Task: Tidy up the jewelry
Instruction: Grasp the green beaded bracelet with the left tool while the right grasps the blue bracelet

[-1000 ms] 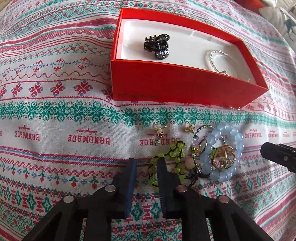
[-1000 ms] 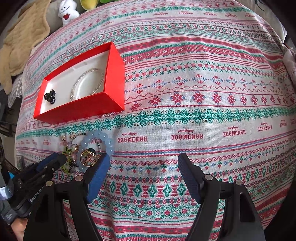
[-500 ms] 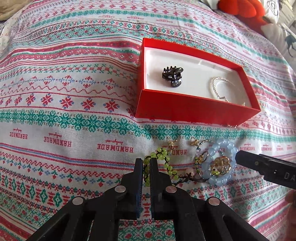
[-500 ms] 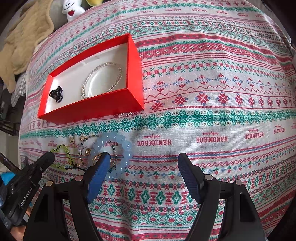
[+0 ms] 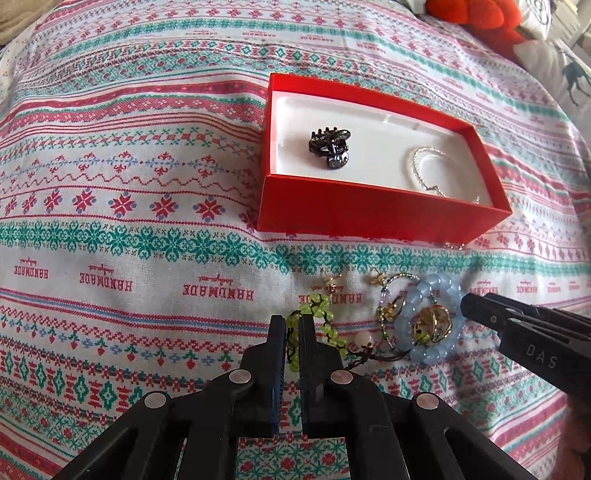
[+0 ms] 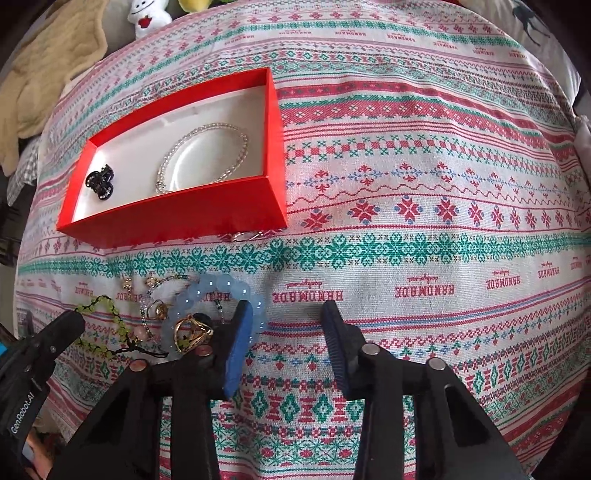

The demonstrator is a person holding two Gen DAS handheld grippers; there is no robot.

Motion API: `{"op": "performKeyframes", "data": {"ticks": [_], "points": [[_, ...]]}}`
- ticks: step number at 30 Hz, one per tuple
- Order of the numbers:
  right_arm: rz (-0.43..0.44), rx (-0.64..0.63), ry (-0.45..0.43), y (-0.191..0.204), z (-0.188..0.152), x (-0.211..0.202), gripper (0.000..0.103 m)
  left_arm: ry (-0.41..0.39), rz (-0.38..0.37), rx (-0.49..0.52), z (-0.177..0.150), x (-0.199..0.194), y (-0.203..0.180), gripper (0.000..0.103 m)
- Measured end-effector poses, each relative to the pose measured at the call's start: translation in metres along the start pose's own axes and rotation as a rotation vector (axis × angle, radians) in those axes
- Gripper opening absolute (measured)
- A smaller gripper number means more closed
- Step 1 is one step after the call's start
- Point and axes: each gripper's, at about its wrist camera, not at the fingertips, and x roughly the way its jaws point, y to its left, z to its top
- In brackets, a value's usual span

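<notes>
A red box with a white lining holds a black hair claw and a silver chain. In front of it lies a jewelry pile: a green bead bracelet, a pale blue bead bracelet, gold rings and small earrings. My left gripper is shut on the green bead bracelet. My right gripper is open, its left finger over the blue bracelet's edge.
A patterned cloth covers the surface. A silver ring lies at the box's front right corner. Plush toys and a beige blanket sit at the back left; an orange plush at the back.
My left gripper closed on the green bead bracelet and pulled back. My right gripper moved forward, towards the box and the blue bracelet, staying open.
</notes>
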Motion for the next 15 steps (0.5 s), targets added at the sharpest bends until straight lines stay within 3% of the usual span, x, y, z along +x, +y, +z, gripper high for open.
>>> {"op": "performKeyframes", "data": {"ticks": [3,8,10,15], "points": [[0.016,-0.043,0.013,0.009,-0.002,0.002,0.01,0.003,0.001,-0.004,0.001,0.001,-0.001,0.001],[0.02,-0.067,-0.003,0.011,-0.001,0.001,0.01,-0.009,-0.006,-0.01,0.002,-0.004,0.002,0.001],[0.037,-0.06,-0.01,0.005,-0.004,-0.005,0.0,-0.016,-0.012,-0.013,0.001,-0.008,0.005,0.001],[0.07,-0.041,-0.029,-0.004,-0.004,-0.018,0.0,-0.029,-0.022,-0.009,0.002,-0.015,0.008,0.001]]}}
